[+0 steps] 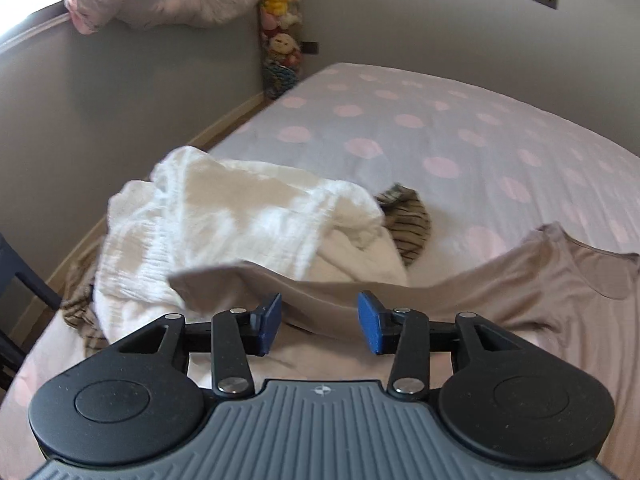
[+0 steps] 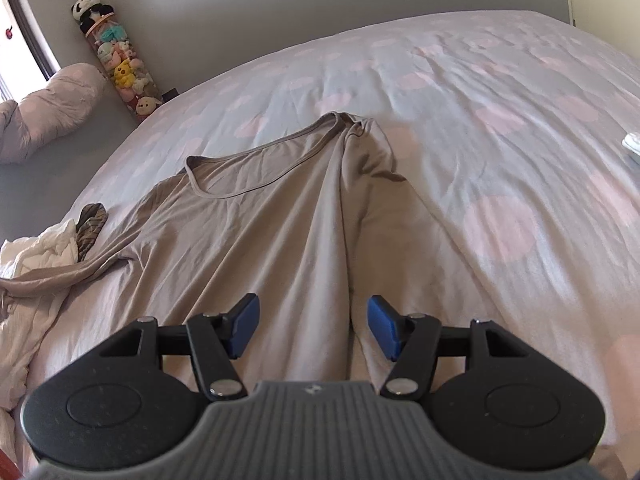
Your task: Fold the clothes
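Item: beige shirt (image 2: 256, 236), spread on the spotted bed sheet (image 2: 500, 128), neckline farthest from the grippers, one sleeve draped over the white garment (image 1: 224, 224). Likely light, limp, slippery; best pinched at hem or shoulder seam. Left gripper (image 1: 318, 322) open, empty, above sleeve fabric. Right gripper (image 2: 312, 326) open, empty, straddling a central crease.

A bed (image 2: 460, 92) covered in a grey sheet with pink dots carries the clothes. A taupe T-shirt (image 2: 256, 232) lies spread near its middle, neckline toward the far side. At the left edge sits a crumpled white garment (image 1: 224, 220) over a striped brown one (image 1: 408, 216).
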Available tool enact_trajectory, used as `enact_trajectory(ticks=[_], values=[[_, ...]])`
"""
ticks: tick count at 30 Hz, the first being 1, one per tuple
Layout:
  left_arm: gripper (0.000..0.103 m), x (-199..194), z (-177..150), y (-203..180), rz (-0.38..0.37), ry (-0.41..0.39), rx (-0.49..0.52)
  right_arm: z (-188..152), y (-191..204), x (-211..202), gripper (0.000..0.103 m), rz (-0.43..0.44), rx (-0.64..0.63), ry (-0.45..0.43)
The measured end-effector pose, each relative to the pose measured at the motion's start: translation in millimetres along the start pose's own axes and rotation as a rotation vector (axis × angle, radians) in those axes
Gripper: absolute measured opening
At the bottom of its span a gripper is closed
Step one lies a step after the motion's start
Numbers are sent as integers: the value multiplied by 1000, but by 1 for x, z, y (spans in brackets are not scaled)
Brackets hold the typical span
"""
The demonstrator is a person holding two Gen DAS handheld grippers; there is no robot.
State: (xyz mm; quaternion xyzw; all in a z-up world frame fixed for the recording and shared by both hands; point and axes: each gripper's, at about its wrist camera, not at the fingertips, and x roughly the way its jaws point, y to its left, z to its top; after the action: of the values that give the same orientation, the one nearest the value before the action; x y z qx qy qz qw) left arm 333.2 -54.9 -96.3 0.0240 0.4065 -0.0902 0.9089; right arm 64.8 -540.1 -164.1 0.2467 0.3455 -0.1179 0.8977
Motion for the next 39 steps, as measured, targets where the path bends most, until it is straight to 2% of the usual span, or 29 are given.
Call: enact_trajectory(ticks=[3,7,10,13,18,21,23,25,27,33,39], values=[[40,2,-22,-28,-87,23,4,14,-14,-16,63,-25,4,21],[40,4,-51,-66,-203,53,10,26,-46,-50,63,-103,-56,39],[40,6,-72,-94,-289,76,14,21,-77,-72,63,-177,-63,77],[40,9,-95,-117,-359,95,23,4,-110,-92,61,-208,-27,113],[40,23,-116,-122,-322,142,57,-36,-149,-107,57,-199,92,164],[40,23,-117,-118,-307,141,32,-57,-159,-107,51,-166,164,186],[40,23,-118,-118,-306,139,30,-68,-162,-106,42,-134,207,195],[40,23,-119,-118,-303,141,35,-75,-158,-106,16,-103,224,197],[40,23,-121,-120,-293,148,47,-75,-151,-110,4,-105,203,184],[40,22,-123,-120,-284,150,52,-41,-141,-140,4,-182,135,90],[40,23,-123,-117,-287,153,44,9,-156,-177,4,-293,115,30]])
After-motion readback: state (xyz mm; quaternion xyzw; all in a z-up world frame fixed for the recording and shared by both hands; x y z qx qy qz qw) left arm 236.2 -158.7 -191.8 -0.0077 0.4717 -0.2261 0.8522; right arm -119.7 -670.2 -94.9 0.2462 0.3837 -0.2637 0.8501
